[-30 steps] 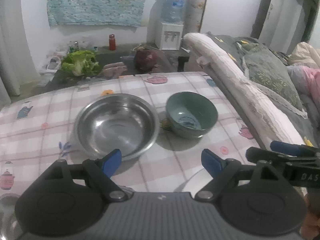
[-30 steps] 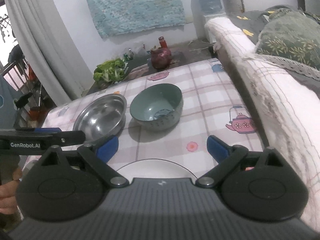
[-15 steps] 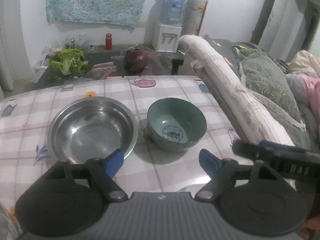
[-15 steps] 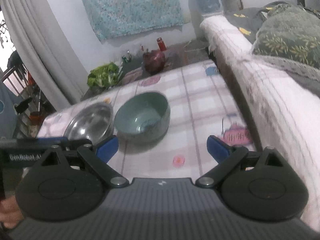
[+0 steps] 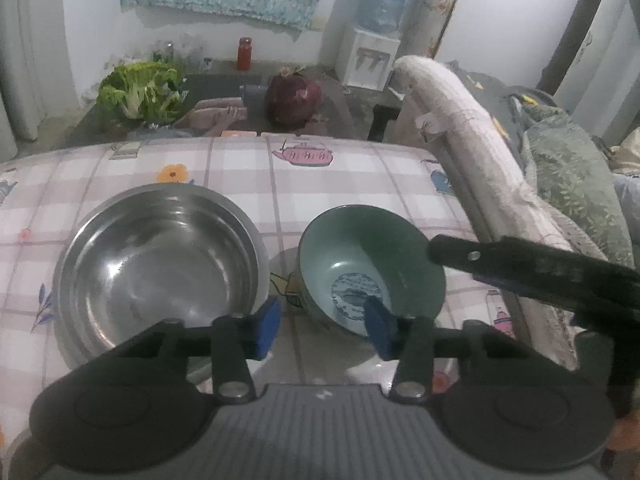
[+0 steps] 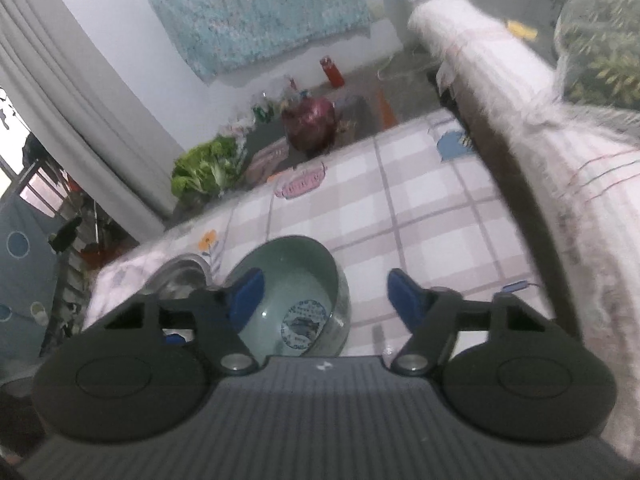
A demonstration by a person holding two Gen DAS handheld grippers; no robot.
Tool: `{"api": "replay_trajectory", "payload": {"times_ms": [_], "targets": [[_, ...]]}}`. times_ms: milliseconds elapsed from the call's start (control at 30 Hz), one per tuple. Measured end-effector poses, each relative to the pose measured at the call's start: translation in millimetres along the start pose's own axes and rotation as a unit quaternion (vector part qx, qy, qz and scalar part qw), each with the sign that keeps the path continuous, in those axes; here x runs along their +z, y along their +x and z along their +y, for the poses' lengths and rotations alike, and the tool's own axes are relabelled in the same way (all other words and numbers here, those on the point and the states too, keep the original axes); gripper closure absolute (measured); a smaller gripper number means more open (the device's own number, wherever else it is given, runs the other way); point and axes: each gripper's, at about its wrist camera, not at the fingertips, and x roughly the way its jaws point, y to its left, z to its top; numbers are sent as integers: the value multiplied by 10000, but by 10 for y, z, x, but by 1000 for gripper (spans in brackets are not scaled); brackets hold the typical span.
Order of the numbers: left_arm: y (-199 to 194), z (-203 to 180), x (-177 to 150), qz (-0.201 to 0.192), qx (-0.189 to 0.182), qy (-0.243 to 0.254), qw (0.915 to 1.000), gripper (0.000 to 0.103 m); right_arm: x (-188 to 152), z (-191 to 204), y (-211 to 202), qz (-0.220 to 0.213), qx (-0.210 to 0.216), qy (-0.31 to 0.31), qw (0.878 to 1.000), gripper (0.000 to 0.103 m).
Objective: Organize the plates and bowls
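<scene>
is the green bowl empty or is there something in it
Empty. The green bowl stands upright on the checked tablecloth, and its printed blue medallion on the bottom shows unobstructed in both wrist views.

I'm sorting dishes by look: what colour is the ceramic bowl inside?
Pale green, with a round blue printed motif at the bottom of the ceramic bowl; clearest in the left wrist view.

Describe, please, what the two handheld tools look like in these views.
Both match. The left tool has a ribbed grey body bearing a small white mark, two round black housings, black linkage arms on silver pivot pins and blue pads at the fingertips. The right tool is built the same. No cables or sleeves show.
</scene>
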Motion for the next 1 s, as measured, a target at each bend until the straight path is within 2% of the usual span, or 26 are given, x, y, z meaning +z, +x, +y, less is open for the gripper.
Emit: {"api": "replay_trajectory", "payload": {"times_ms": [33, 100, 167, 233, 267, 400, 833, 1000], "targets": [[28, -11, 4, 18, 18, 37, 10000, 66, -8, -3, 70, 53, -15, 7, 10000, 51], [74, -26, 8, 67, 87, 96, 9999, 68, -15, -32, 216, 149, -96, 46, 9998, 58], [118, -39, 9, 122, 127, 142, 9997, 74, -25, -69, 322, 209, -156, 88, 9996, 70], [141, -48, 5, 131, 106, 153, 9997, 77, -43, -110, 406, 324, -104, 171, 9993, 85], [149, -53, 10, 140, 89, 158, 9997, 82, -57, -129, 422, 358, -20, 223, 9991, 87], [151, -69, 9, 166, 105, 185, 9996, 83, -90, -105, 405, 392, -10, 127, 9992, 88], [-81, -31, -272, 405, -255, 401, 9980, 82, -357, -140, 22, 653, 151, 38, 9977, 88], [8, -55, -212, 496, -162, 427, 9977, 77, -402, -142, -32, 625, 150, 53, 9979, 85]]}}
